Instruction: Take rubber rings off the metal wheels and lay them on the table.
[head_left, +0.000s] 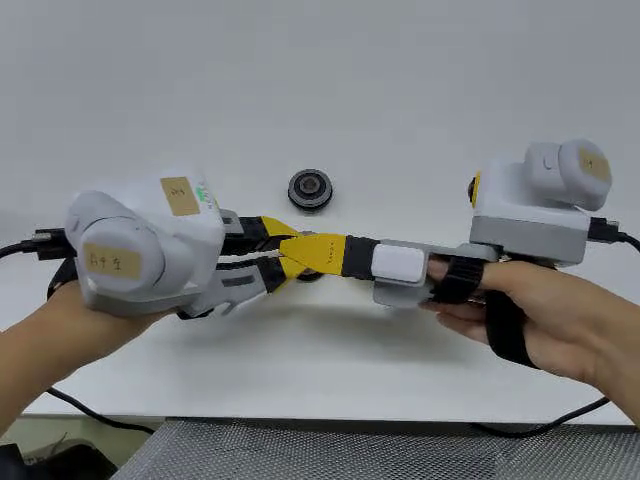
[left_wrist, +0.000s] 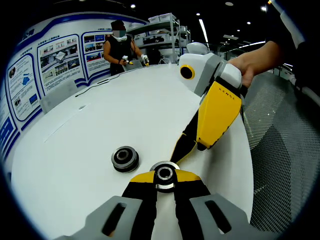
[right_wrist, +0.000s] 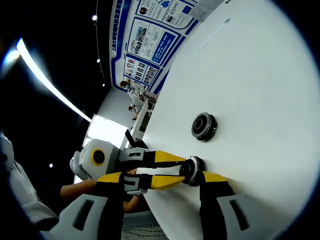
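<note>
While the two grippers meet tip to tip above the white table, we log the following.

Left gripper: held in the left hand, jaws pointing toward the person's right. Its two yellow tips are closed on a metal wheel, one tip against each side of the rim. Grip looks firm and centred in the left gripper view.

Right gripper: held in the right hand, reaching in from the opposite side. In the left gripper view its broad yellow jaw slopes down and its dark tip ends at the edge of the held wheel. In the right gripper view the wheel sits at the jaw tips. We cannot tell whether these jaws pinch anything or merely touch the wheel.

Held wheel: bright metal rim with a dark centre. We cannot tell whether a rubber ring sits on it.

Second wheel: lies flat on the table beyond the crossed jaws, near them but apart from both grippers. A dark rubber ring runs around its outside.

Shadow of the grippers falls on the table just below the jaws.

Background: another person stands at the far end of the table, in front of blue display boards.
</note>
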